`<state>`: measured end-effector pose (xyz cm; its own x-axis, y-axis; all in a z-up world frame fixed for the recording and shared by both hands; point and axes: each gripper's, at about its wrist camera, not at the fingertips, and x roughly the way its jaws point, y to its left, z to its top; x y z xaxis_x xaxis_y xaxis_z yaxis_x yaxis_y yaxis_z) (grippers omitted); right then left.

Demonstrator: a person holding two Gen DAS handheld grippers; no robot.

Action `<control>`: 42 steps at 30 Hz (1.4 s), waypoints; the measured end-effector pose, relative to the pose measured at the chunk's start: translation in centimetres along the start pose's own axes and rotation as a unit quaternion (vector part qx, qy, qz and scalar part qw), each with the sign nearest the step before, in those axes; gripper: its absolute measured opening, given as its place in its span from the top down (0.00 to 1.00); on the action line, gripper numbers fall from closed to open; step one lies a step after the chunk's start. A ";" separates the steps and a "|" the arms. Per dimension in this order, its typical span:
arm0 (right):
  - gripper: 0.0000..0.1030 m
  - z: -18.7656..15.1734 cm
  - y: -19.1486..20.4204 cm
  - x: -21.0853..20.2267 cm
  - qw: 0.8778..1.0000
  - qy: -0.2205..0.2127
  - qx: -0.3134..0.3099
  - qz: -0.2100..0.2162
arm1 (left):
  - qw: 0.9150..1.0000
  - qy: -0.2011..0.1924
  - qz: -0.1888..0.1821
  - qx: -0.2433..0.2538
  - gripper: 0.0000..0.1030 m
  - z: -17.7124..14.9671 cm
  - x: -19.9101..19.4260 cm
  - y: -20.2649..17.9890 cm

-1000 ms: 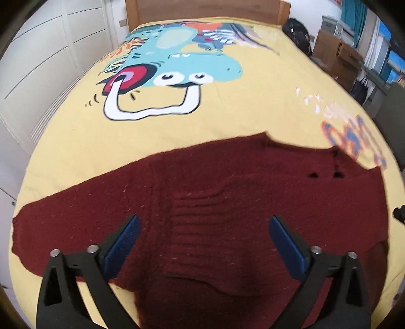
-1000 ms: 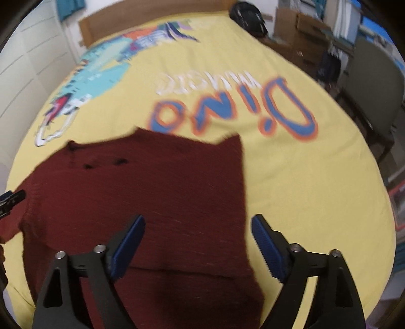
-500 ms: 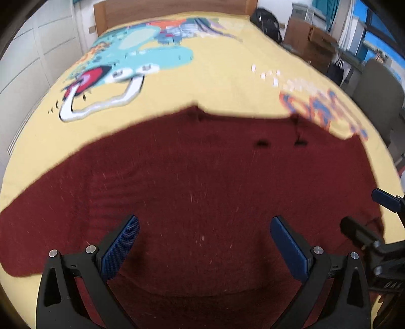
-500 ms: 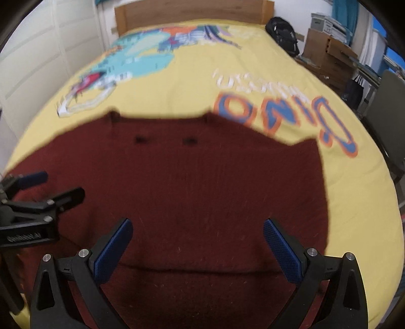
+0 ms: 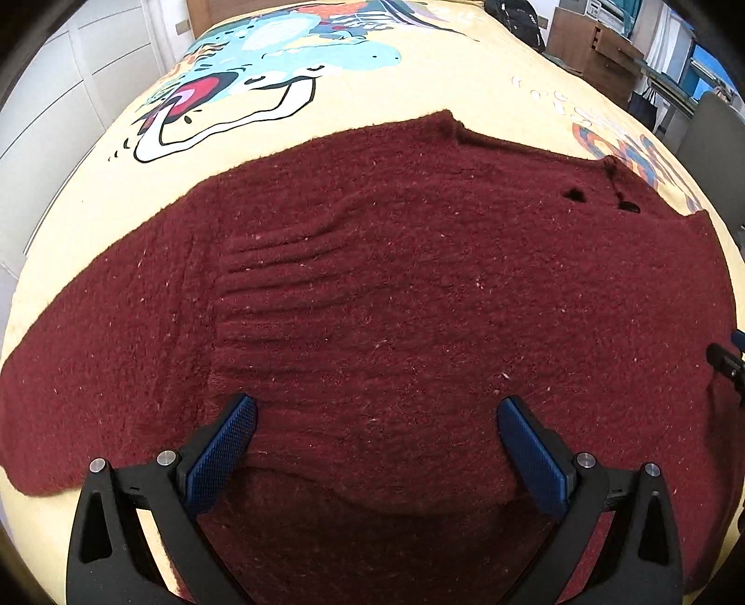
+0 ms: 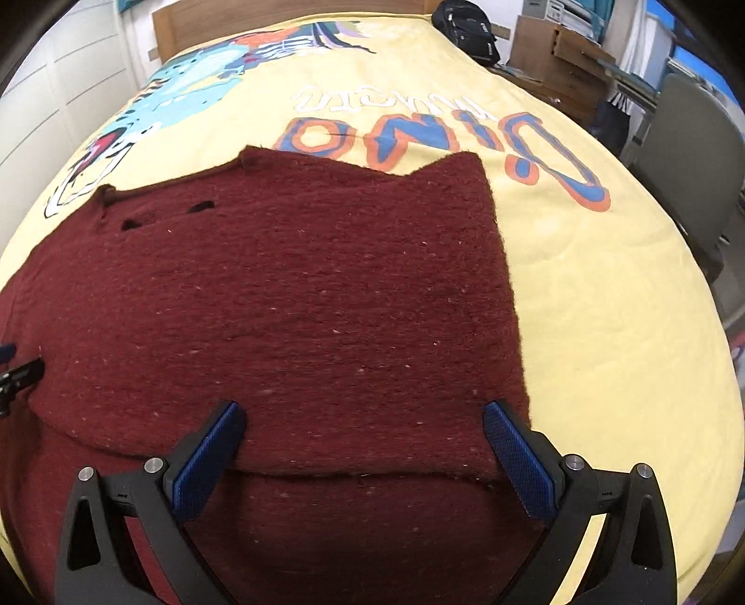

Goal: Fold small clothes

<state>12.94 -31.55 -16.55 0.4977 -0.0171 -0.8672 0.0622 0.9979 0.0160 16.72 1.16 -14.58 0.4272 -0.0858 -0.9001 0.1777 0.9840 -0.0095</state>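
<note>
A dark red knitted sweater (image 5: 396, 288) lies spread on the yellow bed cover, one sleeve reaching out to the left; it also shows in the right wrist view (image 6: 302, 302), with its right side folded in to a straight edge. My left gripper (image 5: 376, 433) is open and empty, low over the sweater's near part. My right gripper (image 6: 363, 433) is open and empty over the sweater's near right part. A folded hem edge runs across just in front of each gripper's fingers. Each gripper's tip shows at the edge of the other's view.
The yellow bed cover (image 6: 605, 288) with a dinosaur print (image 5: 260, 84) and "Dino" lettering (image 6: 442, 135) stretches beyond the sweater. A grey chair (image 6: 689, 153), wooden drawers (image 5: 600, 51) and a black bag (image 6: 465, 28) stand right of the bed. White cupboard doors (image 5: 56, 116) are on the left.
Both grippers have come lower and closer to the sweater and shifted sideways apart, so each now shows only at the edge of the other's view. Both stay open.
</note>
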 end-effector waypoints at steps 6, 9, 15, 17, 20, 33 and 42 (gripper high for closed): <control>0.00 -0.8 0.3 0.4 1.000 -0.005 -0.004 -0.007 | 1.000 -0.006 0.007 -0.002 0.01 0.1 0.3 -0.1; 0.00 -0.5 0.4 0.5 1.000 0.006 -0.006 -0.009 | 1.000 -0.003 -0.001 0.000 0.01 0.0 0.2 -0.1; 0.01 0.3 1.1 -2.2 0.999 0.024 -0.021 -0.006 | 1.000 0.015 -0.014 0.010 0.01 0.3 -1.2 0.1; 0.01 0.2 1.3 -3.9 1.000 0.010 -0.021 0.002 | 1.000 0.011 -0.013 0.000 0.01 0.2 -2.6 1.0; 0.01 -0.3 1.2 -6.7 1.000 -0.010 -0.018 0.007 | 0.999 0.003 -0.018 -0.035 0.01 -0.4 -4.6 3.3; 0.01 -4.4 0.0 -9.6 1.000 0.001 0.013 -0.005 | 0.950 -0.050 0.100 -0.291 0.01 -6.2 -11.7 23.3; 0.00 -5.1 0.0 -9.4 1.000 0.011 0.015 -0.016 | 0.875 -0.027 0.091 -0.475 0.01 -11.6 -10.7 34.5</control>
<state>3.82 -31.08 -10.97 0.4750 -0.0474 -0.8787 0.1047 0.9945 0.0029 8.03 37.84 -10.33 0.4171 0.1034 -0.9030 -0.7035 0.6657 -0.2487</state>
